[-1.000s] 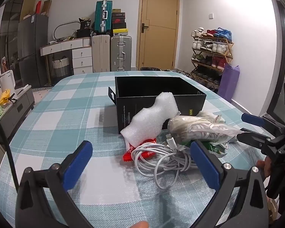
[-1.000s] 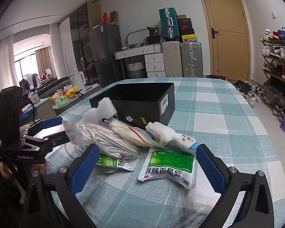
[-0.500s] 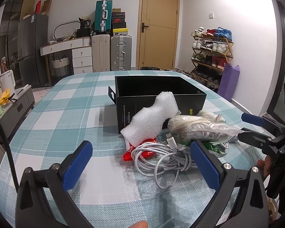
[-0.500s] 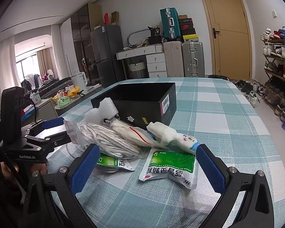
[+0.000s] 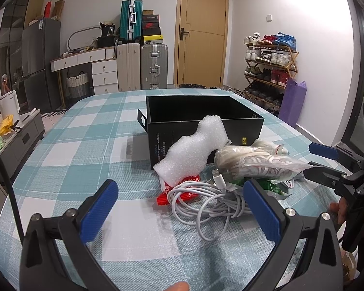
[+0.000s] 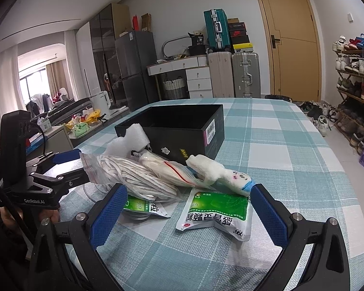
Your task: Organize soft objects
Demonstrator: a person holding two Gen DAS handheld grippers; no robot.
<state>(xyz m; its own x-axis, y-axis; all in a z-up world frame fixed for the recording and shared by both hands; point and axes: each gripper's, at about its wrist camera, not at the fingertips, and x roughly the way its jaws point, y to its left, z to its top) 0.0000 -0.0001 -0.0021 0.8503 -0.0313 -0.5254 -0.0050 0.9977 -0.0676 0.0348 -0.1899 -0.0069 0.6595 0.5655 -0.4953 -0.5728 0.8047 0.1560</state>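
An open black box point(image 5: 201, 118) stands mid-table; it also shows in the right wrist view point(image 6: 182, 131). In front of it lies a pile: white foam point(image 5: 191, 152), a red packet point(image 5: 179, 191), a coiled white cable point(image 5: 211, 201), a bag of white rope point(image 6: 131, 172), a second zip bag point(image 6: 172, 172), a white soft toy point(image 6: 220, 172) and two green pouches point(image 6: 216, 213). My left gripper point(image 5: 179, 208) is open and empty, near the cable. My right gripper point(image 6: 186, 215) is open and empty, around the larger green pouch's near end.
The table has a teal and white checked cloth point(image 5: 85, 150). Each gripper shows in the other's view: the right one point(image 5: 337, 167) at the table's right edge, the left one point(image 6: 51, 172) left of the pile. Suitcases, drawers, a door and a shoe rack stand beyond.
The right wrist view has shifted slightly closer to the pile. The left gripper and the objects have not moved.
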